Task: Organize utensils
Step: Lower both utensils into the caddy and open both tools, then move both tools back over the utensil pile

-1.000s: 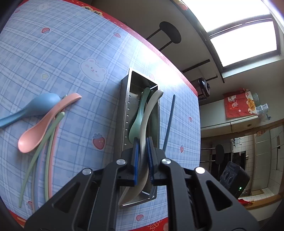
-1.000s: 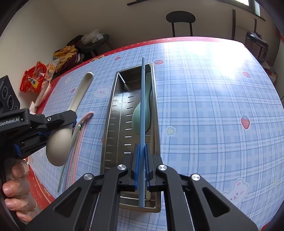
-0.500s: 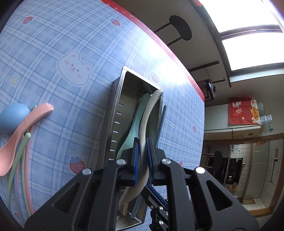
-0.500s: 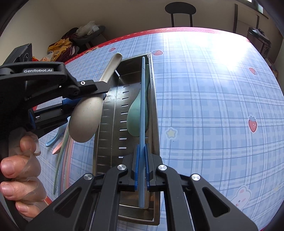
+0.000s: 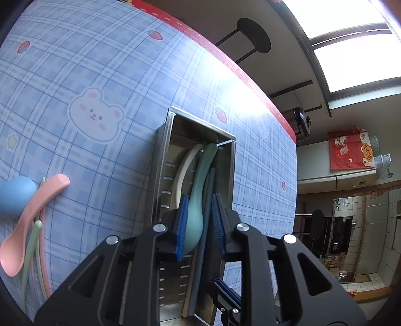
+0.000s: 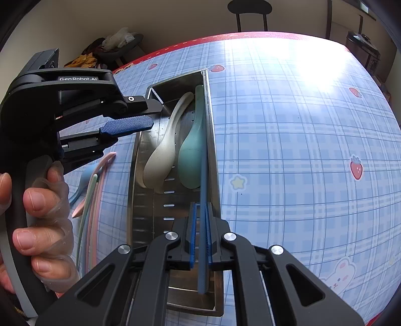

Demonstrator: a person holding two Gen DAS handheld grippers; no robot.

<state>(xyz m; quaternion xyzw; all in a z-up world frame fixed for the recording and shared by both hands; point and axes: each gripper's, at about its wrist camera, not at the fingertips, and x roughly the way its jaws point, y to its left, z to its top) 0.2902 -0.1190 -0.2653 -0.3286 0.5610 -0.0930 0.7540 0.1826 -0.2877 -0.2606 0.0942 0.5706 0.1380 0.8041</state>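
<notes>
utensils: a beige spoon [image 6: 160, 160] and a teal spoon [image 6: 191, 160] lie lengthwise inside the metal tray [image 6: 136, 200], bowls toward the near end
metal tray: long perforated steel trough on the blue plaid tablecloth [image 6: 288, 150]
beige spoon: lying free on the left side of the tray, no pad touching it
teal spoon: right of the beige spoon in the tray, handle reaching the tray's far end
blue chopstick [image 6: 203, 200]: along the tray's right wall, raised over the near end, clamped near its lower part
right gripper [image 6: 200, 233]: jaws together on the blue chopstick, over the tray's near end
left gripper [image 5: 199, 220]: jaws opening, nothing pressed between them; it hangs over the tray's left side
hand [image 6: 37, 220]: wrapped round the left gripper's handle, left of the tray
left of the tray: pink spoon [image 5: 32, 215], blue spoon [image 5: 15, 195] and pale green chopsticks [image 5: 31, 250] on the cloth
beyond the tray: a black stool [image 6: 249, 10] past the table's far edge
</notes>
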